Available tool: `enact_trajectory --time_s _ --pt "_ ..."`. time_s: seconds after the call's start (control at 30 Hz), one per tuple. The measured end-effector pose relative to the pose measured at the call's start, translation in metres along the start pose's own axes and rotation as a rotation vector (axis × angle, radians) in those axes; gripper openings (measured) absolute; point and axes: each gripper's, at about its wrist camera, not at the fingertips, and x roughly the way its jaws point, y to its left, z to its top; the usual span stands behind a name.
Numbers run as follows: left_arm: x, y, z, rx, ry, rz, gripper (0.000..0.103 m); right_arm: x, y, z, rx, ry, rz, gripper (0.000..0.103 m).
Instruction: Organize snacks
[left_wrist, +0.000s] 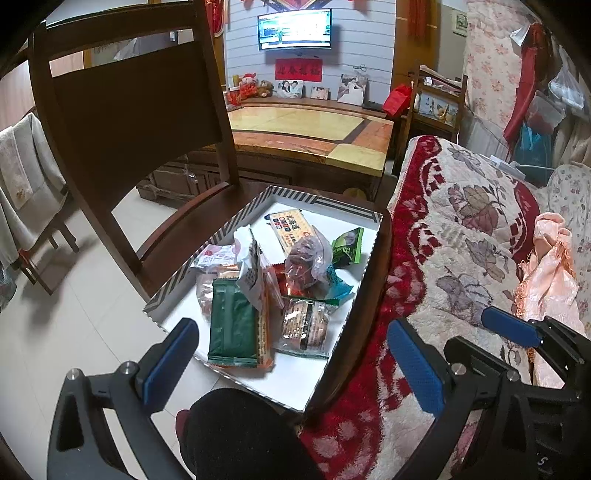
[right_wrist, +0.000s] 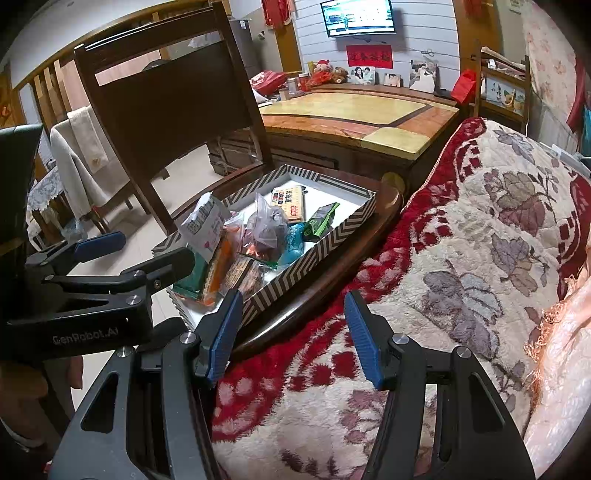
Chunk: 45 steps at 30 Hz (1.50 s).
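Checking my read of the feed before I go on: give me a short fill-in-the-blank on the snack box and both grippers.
1. The striped box of snacks rests on the seat of a wooden ____.
2. The left gripper holds ____.
3. The dark green packet lies at the box's ____ end, closest to the grippers.
4. The right gripper hovers over the box's corner and the floral ____.

Missing words: chair; nothing; near; blanket

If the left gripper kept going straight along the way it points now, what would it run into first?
Probably the snack pile in the striped box on the wooden chair. The open, empty left gripper aims over the box's near end, so the dark green packet or the clear-wrapped cookie pack looks first; depth is uncertain.
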Motion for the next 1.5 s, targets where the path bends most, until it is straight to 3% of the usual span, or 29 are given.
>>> enact_trajectory --time_s 1.23,1.5 --pt "0.003 0.0 -0.007 -0.009 0.014 0.0 0.103 0.01 0.002 -0.004 -0.017 0.036 0.014 0.057" --pt "-0.002 -0.008 -0.009 0.025 -0.045 -0.003 0.103 0.011 0.001 -0.006 -0.016 0.041 0.016 0.057"
